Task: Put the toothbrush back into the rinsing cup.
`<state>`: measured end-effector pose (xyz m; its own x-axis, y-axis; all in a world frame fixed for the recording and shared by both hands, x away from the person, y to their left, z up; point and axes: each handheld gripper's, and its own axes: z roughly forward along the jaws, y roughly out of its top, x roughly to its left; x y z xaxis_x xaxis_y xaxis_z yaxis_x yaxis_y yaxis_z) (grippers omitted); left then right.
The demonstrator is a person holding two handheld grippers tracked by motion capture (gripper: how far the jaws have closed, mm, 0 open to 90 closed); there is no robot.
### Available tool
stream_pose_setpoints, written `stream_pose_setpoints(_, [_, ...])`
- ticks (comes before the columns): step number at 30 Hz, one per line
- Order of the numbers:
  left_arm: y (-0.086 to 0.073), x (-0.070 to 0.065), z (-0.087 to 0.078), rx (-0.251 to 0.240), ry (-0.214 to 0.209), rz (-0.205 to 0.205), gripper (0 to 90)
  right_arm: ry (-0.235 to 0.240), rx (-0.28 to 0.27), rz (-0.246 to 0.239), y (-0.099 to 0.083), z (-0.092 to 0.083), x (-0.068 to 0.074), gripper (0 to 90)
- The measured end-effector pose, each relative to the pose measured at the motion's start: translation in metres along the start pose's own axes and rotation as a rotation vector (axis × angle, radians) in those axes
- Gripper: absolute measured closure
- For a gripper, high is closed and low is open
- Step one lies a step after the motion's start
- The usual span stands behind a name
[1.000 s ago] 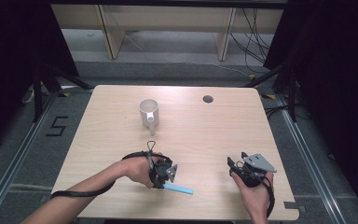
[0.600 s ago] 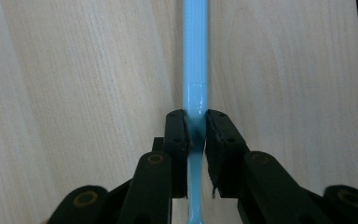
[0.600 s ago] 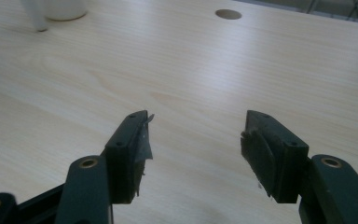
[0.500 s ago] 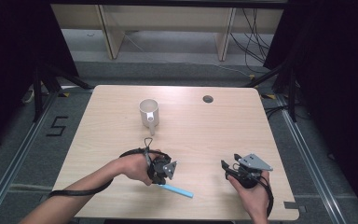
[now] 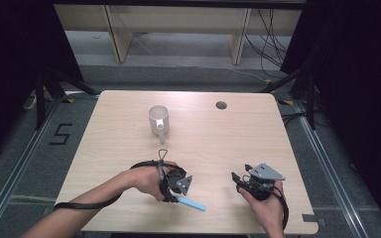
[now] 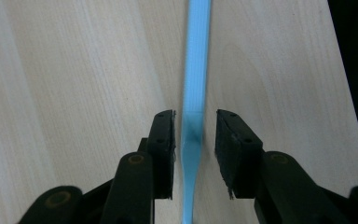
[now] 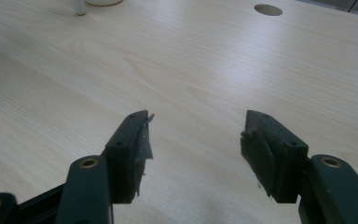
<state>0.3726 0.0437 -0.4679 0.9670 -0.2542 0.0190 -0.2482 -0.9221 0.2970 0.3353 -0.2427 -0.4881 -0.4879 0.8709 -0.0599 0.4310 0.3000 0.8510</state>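
fingers (image 6: 164, 149) astride blue stick (image 6: 196, 84) (unlabelled)

A white mug (image 5: 158, 119) stands alone toward the far side of the table (image 5: 258, 144), its handle pointing at the person. To the mug's right, bare wood runs to a small round hole (image 5: 221, 105). Nearer the person than the mug, a thin blue stick (image 5: 191, 203) lies flat, just beside the near edge.

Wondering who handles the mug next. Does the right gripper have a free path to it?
Probably yes: bare table lies between the right gripper, jaws open and empty, and the mug.
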Motion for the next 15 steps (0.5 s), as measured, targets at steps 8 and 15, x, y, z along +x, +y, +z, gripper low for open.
stream_pose_setpoints(8, [0.0005, 0.0053, 0.0080, 0.044, -0.045, 0.020, 70.5, 0.001, 0.012, 0.023, -0.0006, 0.0004, 0.0011, 41.7])
stream_pose_setpoints(15, [0.0076, 0.0054, 0.0095, 0.081, -0.052, 0.053, 73.2, 0.006, 0.016, 0.001, -0.0004, 0.0015, -0.0004, 41.6])
